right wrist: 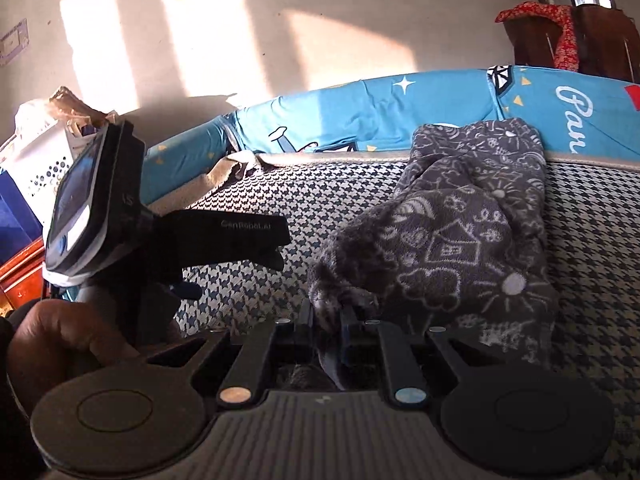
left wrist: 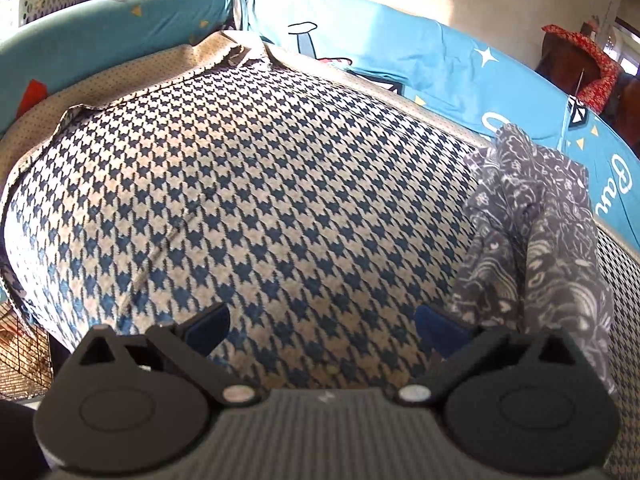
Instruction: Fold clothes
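A dark grey garment with white doodle print lies bunched on a houndstooth-patterned bed cover. My right gripper is shut on the garment's near edge, with cloth pinched between its jaws. My left gripper is open and empty, low over the houndstooth cover; the garment hangs just to the right of its right finger. In the right wrist view the left gripper body shows at the left, held by a hand.
A blue cartoon-print quilt is rolled along the bed's far edge by the wall. A white perforated basket stands at the left. A dark wooden cabinet with red cloth stands at the far right.
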`<state>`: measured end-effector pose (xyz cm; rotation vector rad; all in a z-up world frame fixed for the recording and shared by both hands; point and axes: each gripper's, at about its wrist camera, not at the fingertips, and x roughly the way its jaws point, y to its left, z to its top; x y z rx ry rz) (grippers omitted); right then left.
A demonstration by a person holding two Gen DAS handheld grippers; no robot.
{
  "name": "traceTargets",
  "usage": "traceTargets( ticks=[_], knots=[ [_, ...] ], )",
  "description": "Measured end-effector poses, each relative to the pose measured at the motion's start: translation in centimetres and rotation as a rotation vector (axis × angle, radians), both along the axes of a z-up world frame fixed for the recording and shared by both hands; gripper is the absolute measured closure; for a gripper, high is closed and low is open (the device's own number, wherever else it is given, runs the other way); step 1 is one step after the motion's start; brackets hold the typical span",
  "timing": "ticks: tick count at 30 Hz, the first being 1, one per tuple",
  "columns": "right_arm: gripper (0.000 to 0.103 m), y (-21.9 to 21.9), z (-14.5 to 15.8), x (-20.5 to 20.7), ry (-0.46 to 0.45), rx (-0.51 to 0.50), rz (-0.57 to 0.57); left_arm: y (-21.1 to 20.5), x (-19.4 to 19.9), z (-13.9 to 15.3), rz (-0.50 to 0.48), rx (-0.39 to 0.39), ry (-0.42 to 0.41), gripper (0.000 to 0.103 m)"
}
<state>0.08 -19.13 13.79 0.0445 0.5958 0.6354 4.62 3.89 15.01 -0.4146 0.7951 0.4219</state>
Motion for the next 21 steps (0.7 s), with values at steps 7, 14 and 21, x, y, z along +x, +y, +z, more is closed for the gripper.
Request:
traceTargets(
  ticks=[7,14,21],
  knots=[
    [0.082,2.1,-3.2,0.2,0.08,-0.06,0.088,-0.6,0.4,-0.2,-0.028,0.017,0.017,0.0],
    [0.077,0.4,-2.6,-1.6,0.081,-0.078,0.124,-1.3,0.4,-0.1,-0.047,0.013,0.011,0.0],
    [0.077,-2.5,-0.9,-2.2,-0.007,-0.079,0.008,-1.7,0.5,-0.2,-0.07,-0.002,0.016,0.0]
  ],
)
